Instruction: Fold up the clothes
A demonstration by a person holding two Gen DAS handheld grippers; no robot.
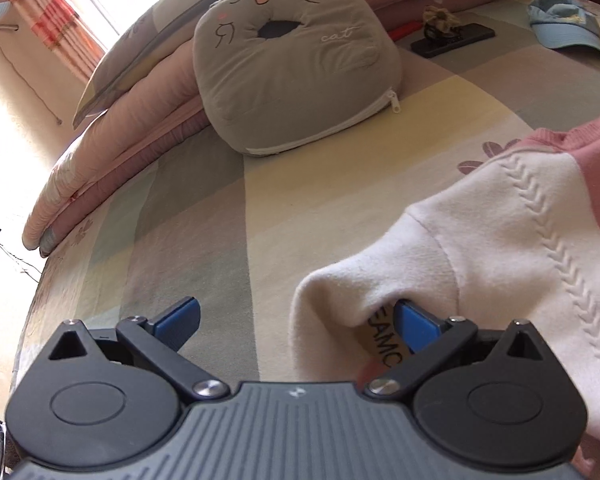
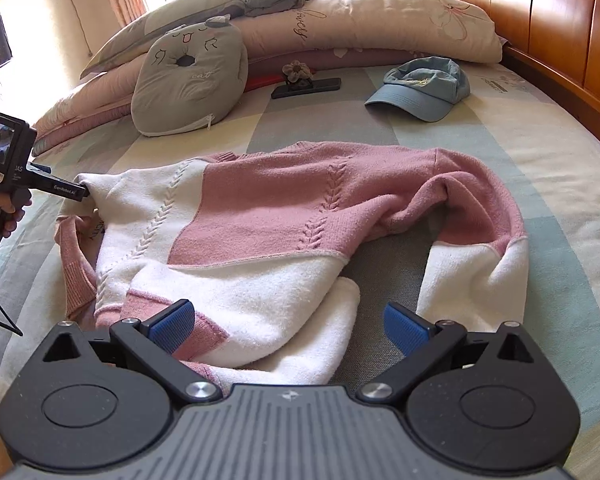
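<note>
The left tongs (image 1: pixel 298 320) stand wide open and low over the bed (image 1: pixel 204 216). The left blue pad (image 1: pixel 180 318) is over bare sheet. The right blue pad (image 1: pixel 414 322) sits in a fold at the white edge of the sweater (image 1: pixel 500 232), with knit draped over its tip; nothing is clamped between the jaws. A printed label shows just beside that pad, partly hidden. From this side the sweater lies to the right of the tongs and ahead of them.

The right tongs (image 2: pixel 290 326) are also wide open, holding nothing. The left pad (image 2: pixel 174 324) is over a pink and white part of the sweater (image 2: pixel 284 208); the right pad (image 2: pixel 406 326) is over bare sheet, just beside a white sleeve end. A rounded white fold lies between the jaws. The sweater is spread flat directly ahead of the right tongs, pink in its far part and white in its near and left parts, with one sleeve curving round on the right.

In the right wrist view, the left tongs (image 2: pixel 85 192) reach the sweater's far-left white corner; a hand (image 2: pixel 8 208) grips the handle.

Well beyond both tongs: a grey cat cushion (image 1: pixel 292 60), a blue cap (image 2: pixel 420 88), and a dark phone (image 2: pixel 306 87) with a small flower-shaped item on it. Rolled bedding (image 2: pixel 360 24) lies along the far side, with a wooden headboard (image 2: pixel 540 20) at far right.
</note>
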